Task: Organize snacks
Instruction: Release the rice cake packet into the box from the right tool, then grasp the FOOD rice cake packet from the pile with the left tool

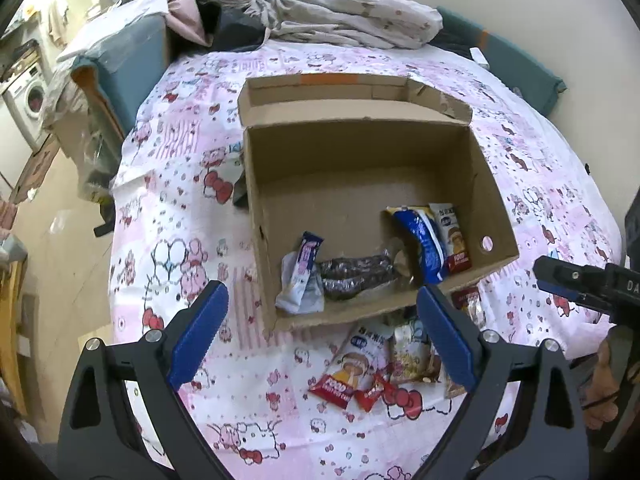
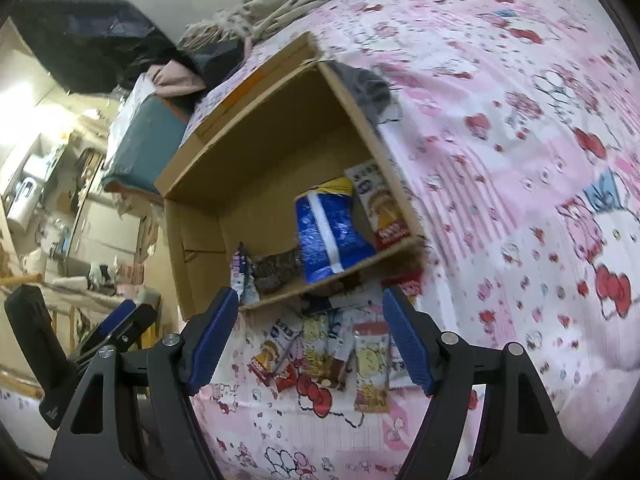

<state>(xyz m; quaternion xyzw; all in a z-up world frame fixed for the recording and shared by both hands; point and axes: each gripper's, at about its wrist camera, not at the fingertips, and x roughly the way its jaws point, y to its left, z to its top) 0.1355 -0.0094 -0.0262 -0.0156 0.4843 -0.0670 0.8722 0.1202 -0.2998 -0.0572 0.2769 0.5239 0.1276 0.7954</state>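
An open cardboard box (image 1: 360, 152) lies on the bed and also shows in the right wrist view (image 2: 256, 136). Inside it are a blue packet (image 1: 422, 240), a red-and-white cake packet (image 1: 454, 240), a dark wrapped snack (image 1: 356, 276) and a white-purple packet (image 1: 302, 276). More snack packets (image 1: 360, 364) lie on the sheet in front of the box, also in the right wrist view (image 2: 344, 356). My left gripper (image 1: 320, 332) is open and empty above the box's near wall. My right gripper (image 2: 308, 340) is open and empty over the loose packets; it also shows in the left wrist view (image 1: 560, 280).
The bed has a pink cartoon-print sheet (image 1: 180, 240). Crumpled bedding and clothes (image 1: 340, 12) lie behind the box. A teal storage box (image 1: 132, 52) stands at the bed's left, and a washing machine (image 1: 28, 96) is farther left. The floor (image 1: 60, 220) runs beside the bed.
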